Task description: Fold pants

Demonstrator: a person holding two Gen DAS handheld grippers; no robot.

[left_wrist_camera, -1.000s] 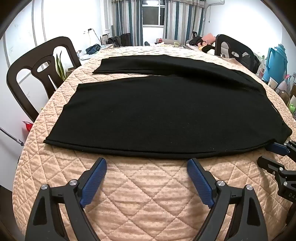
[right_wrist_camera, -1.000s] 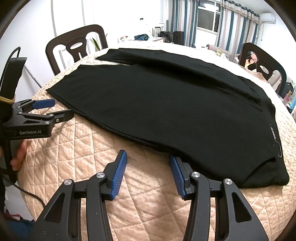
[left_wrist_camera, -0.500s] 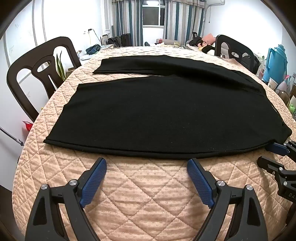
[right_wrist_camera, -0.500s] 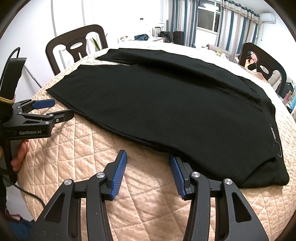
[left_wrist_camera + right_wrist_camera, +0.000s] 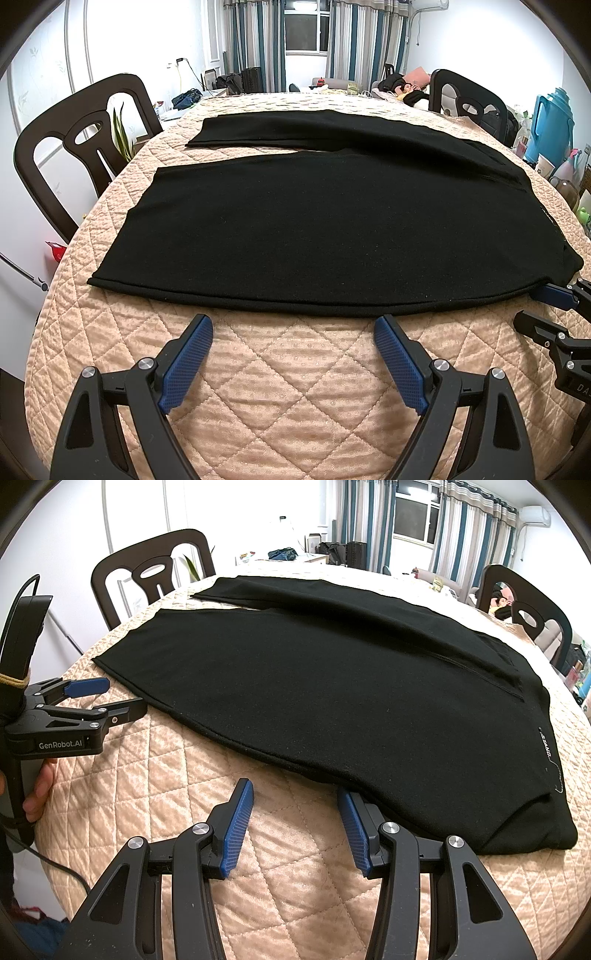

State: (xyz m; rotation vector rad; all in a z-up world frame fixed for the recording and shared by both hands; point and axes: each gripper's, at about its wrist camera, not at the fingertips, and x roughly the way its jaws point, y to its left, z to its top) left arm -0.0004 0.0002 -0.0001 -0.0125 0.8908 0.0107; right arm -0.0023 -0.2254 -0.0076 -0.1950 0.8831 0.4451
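Dark chairs [image 5: 85,147], striped curtains [image 5: 255,44], blue jug [image 5: 552,125].

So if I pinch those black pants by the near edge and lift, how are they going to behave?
The black pants lie flat and follow the quilted table cover, so they will probably drape limply from the pinch. The knit looks thin, so likely light. Both the left gripper and right gripper are open beside the hem; one pinch may catch only the top layer.

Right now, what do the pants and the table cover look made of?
Pants: black, matte, probably a soft knit or fleece; faint lint specks, no sheen. Table cover: peach quilted fabric, likely padded; diamond stitching puffs between seams. Exact fibres cannot be told.
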